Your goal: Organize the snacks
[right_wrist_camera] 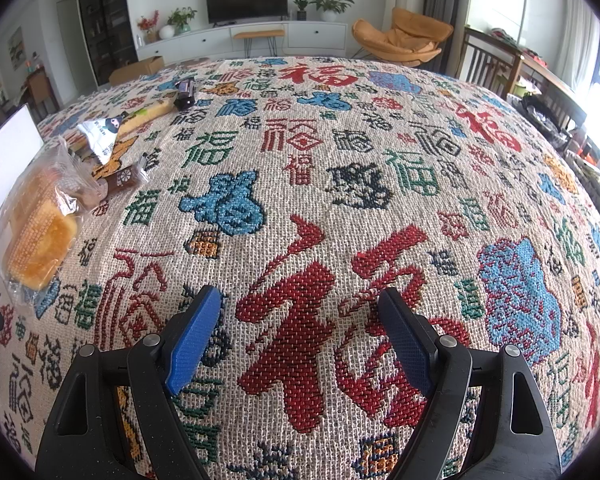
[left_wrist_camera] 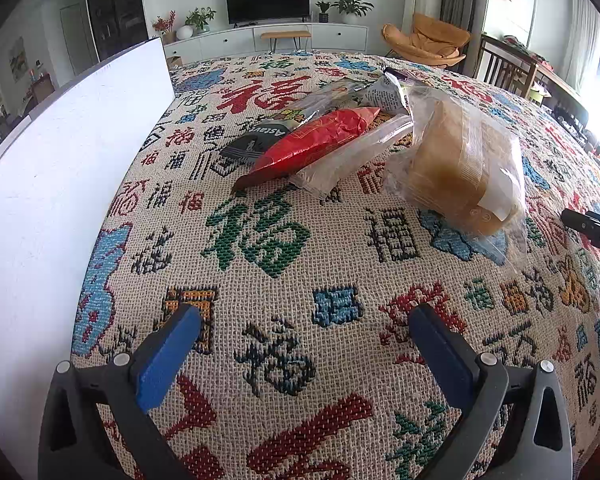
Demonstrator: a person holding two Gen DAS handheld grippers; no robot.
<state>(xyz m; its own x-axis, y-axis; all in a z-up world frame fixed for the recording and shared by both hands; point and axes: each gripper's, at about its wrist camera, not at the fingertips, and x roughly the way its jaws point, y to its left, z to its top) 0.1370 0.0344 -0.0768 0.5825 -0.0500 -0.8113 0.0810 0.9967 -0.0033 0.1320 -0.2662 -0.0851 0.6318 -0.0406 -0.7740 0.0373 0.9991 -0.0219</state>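
Observation:
A heap of snack packets lies on the patterned tablecloth [left_wrist_camera: 260, 240]. In the left wrist view a clear bag of golden cakes [left_wrist_camera: 464, 168] sits nearest, with a red packet [left_wrist_camera: 316, 140], a clear wrapper [left_wrist_camera: 348, 156] and a black-and-green packet [left_wrist_camera: 260, 138] behind it to the left. My left gripper [left_wrist_camera: 304, 316] hovers open over bare cloth, short of the heap. In the right wrist view the cake bag [right_wrist_camera: 40, 220] lies far left, with a brown bar [right_wrist_camera: 120, 180], a white packet [right_wrist_camera: 100, 136] and a dark packet [right_wrist_camera: 185, 94] beyond. My right gripper [right_wrist_camera: 300, 300] is open and empty.
A white box [left_wrist_camera: 60, 184] stands along the table's left side. The tip of the other gripper [left_wrist_camera: 592, 228] shows at the right edge of the left wrist view. Wooden chairs [right_wrist_camera: 496, 64] stand past the table's far right. A TV unit and an orange lounge chair sit behind.

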